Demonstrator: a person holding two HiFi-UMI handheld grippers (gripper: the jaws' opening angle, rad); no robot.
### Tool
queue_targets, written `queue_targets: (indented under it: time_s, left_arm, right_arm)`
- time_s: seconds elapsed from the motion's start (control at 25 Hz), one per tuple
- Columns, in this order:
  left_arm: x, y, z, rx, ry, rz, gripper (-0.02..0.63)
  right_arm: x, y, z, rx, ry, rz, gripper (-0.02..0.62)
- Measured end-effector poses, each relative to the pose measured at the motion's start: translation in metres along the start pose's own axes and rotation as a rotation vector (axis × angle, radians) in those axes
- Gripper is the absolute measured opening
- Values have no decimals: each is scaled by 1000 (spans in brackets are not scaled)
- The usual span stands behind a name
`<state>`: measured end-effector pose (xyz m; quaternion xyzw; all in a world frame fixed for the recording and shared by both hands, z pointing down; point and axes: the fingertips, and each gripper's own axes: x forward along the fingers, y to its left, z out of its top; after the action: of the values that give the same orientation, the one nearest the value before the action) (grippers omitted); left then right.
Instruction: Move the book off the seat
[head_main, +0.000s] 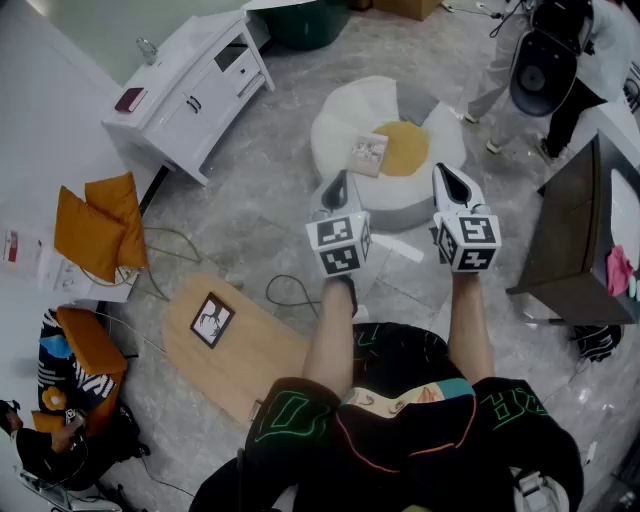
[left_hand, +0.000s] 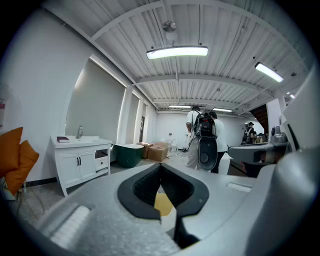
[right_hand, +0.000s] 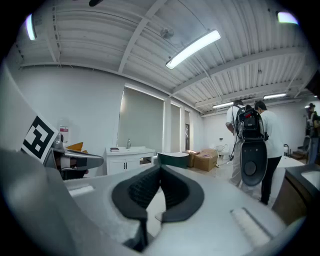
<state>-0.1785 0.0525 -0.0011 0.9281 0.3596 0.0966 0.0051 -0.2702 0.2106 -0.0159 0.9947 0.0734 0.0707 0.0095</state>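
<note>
In the head view a small pale book (head_main: 368, 153) lies on the round white seat (head_main: 340, 125), beside its yellow cushion (head_main: 404, 148). Both grippers are held level just short of the seat's near side. My left gripper (head_main: 336, 186) is shut with nothing in it, its tip close to the seat's front edge below the book. My right gripper (head_main: 452, 180) is also shut and empty, at the seat's right side. The left gripper view shows the closed left gripper (left_hand: 161, 167) with a bit of yellow cushion (left_hand: 164, 204) under the jaws. Closed jaws of the right gripper (right_hand: 161, 170) fill the right gripper view.
A white cabinet (head_main: 190, 90) stands at the back left, orange cushions (head_main: 100, 225) at the left. A wooden oval board (head_main: 250, 355) with a framed picture lies on the floor near a cable (head_main: 285, 290). A dark table (head_main: 570, 250) is at the right; a person (head_main: 545, 60) stands behind the seat.
</note>
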Motion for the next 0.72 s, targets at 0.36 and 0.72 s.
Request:
queue_targets:
  time_s: [0.36, 0.72]
  left_arm:
    - [-10, -27, -1, -40, -6, -8, 11]
    - [3, -20, -17, 17, 72, 62, 11]
  right_arm:
    - [-21, -20, 2, 50, -46, 28, 3]
    - [-21, -47, -4, 147, -61, 41, 3]
